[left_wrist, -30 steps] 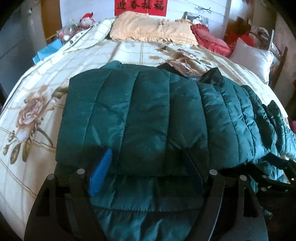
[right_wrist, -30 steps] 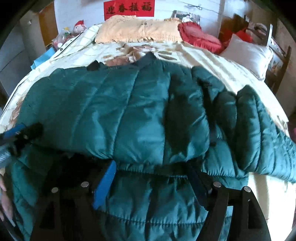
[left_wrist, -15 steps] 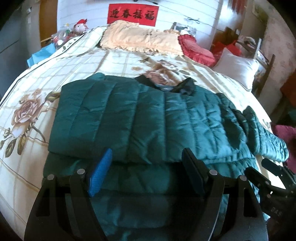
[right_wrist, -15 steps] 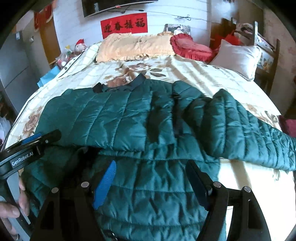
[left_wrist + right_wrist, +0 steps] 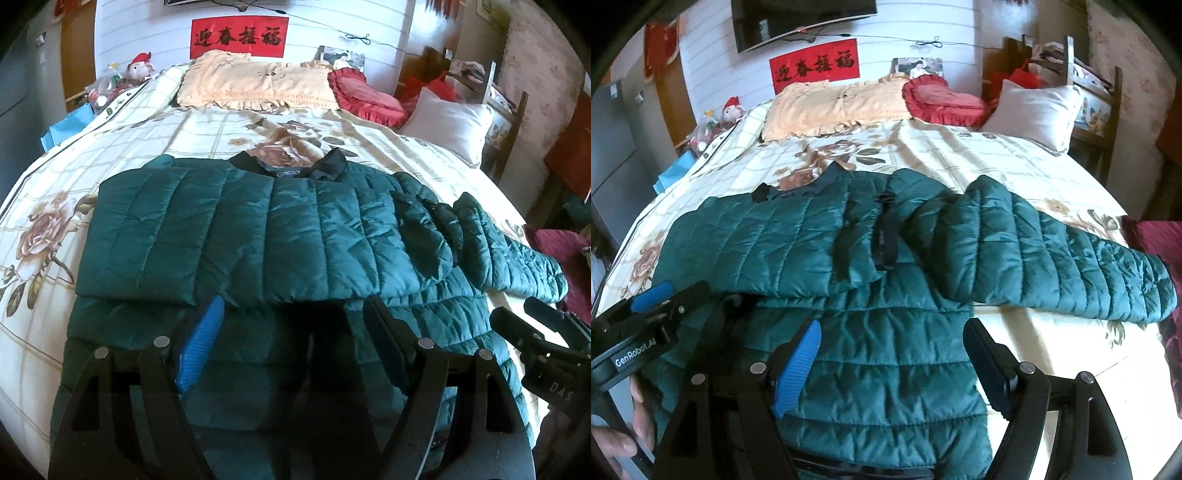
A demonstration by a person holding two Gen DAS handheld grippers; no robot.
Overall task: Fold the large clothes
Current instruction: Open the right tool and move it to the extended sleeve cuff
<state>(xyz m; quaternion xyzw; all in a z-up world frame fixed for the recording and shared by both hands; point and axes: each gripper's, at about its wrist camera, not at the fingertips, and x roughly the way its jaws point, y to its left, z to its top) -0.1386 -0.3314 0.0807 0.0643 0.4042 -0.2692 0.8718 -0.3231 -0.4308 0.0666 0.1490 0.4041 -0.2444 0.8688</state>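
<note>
Teal quilted nylon fills the middle of both views: a puffy dark-green down jacket [image 5: 258,236] lies flat on the bed's cream floral-print bedspread [image 5: 122,136], its black collar [image 5: 291,166] toward the top of the frame. One side panel is folded over the body, and in the right wrist view one sleeve [image 5: 1052,251] stretches out to the right edge, resting on the bedspread.

The left gripper [image 5: 291,317] sits at the bottom centre of its view, jaws spread wide above the jacket's lower part with nothing clamped between them. The right gripper [image 5: 892,336] stands equally wide over the hem region, empty too.

At the top of the frames sit a peach frilled pillow [image 5: 255,86], a red ruffled cushion [image 5: 365,96] and a white pillow [image 5: 447,125], beneath a red banner with black characters [image 5: 240,37].
</note>
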